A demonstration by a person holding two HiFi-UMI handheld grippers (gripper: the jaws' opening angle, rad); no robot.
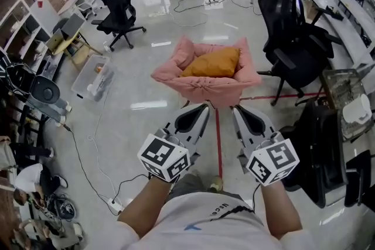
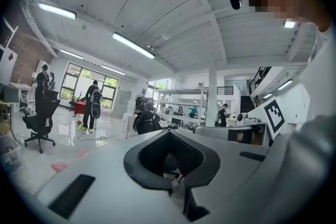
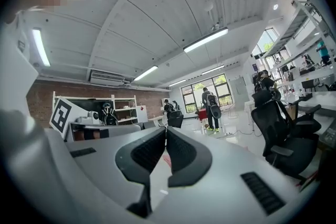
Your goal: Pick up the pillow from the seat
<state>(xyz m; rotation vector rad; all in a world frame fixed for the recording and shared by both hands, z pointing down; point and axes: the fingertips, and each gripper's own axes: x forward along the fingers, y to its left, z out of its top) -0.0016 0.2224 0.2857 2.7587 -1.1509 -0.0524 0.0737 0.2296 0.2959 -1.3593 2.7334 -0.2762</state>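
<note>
Pillow (image 1: 214, 62) (orange, looks soft, light, squashy) lies on the pink-draped seat (image 1: 170, 76) just ahead of the left gripper (image 1: 203, 107) and right gripper (image 1: 237, 109), both with jaws together and empty, so its near edge looks the best spot to pinch.

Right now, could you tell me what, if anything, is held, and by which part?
Nothing is held: the left gripper and right gripper are shut and empty, short of the orange fabric pillow on the pink cloth-covered seat.
</note>
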